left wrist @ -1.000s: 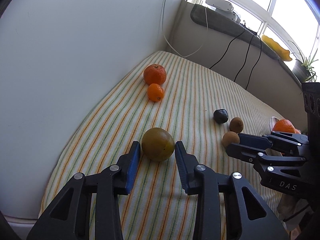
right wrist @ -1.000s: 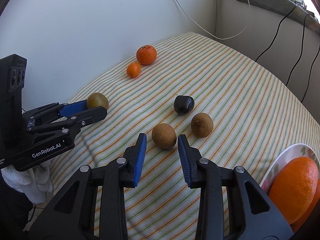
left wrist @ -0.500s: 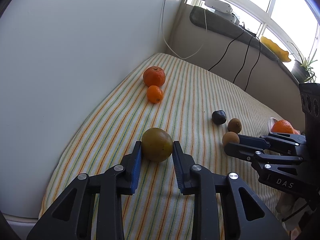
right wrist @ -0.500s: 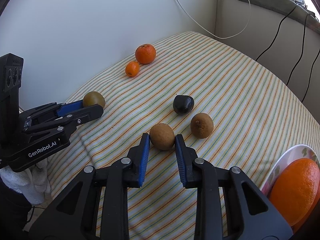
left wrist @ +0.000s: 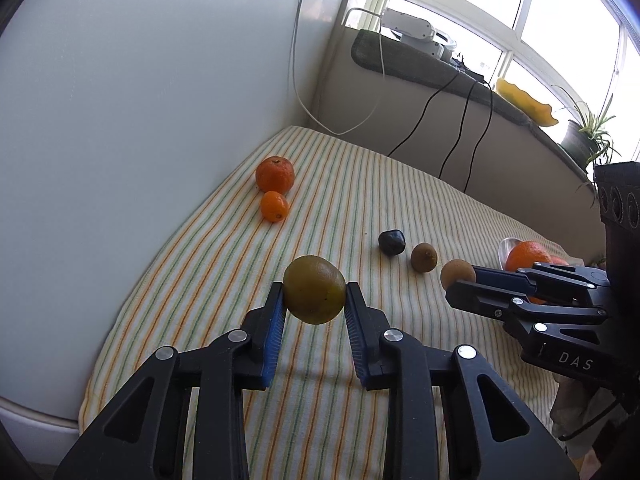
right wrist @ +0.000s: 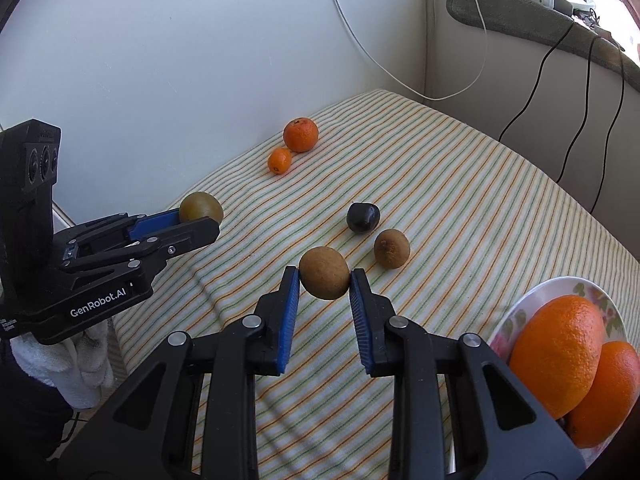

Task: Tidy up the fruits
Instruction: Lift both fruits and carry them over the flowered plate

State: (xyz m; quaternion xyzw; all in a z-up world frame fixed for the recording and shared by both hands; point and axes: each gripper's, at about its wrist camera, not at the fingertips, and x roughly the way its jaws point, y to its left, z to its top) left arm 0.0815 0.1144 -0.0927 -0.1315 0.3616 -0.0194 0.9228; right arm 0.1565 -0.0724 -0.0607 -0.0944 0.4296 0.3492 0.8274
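My left gripper is shut on a greenish-brown round fruit and holds it above the striped cloth; it also shows in the right wrist view. My right gripper is shut on a brown round fruit, which shows in the left wrist view too. On the cloth lie a second brown fruit, a dark plum, a tangerine and a small orange fruit.
A flowered plate with two large oranges sits at the right edge. The white wall borders the cloth on the left. Cables hang at the back under a sill with a plant.
Both grippers closed on their fruits and lifted them slightly off the cloth. The other fruits have not moved.
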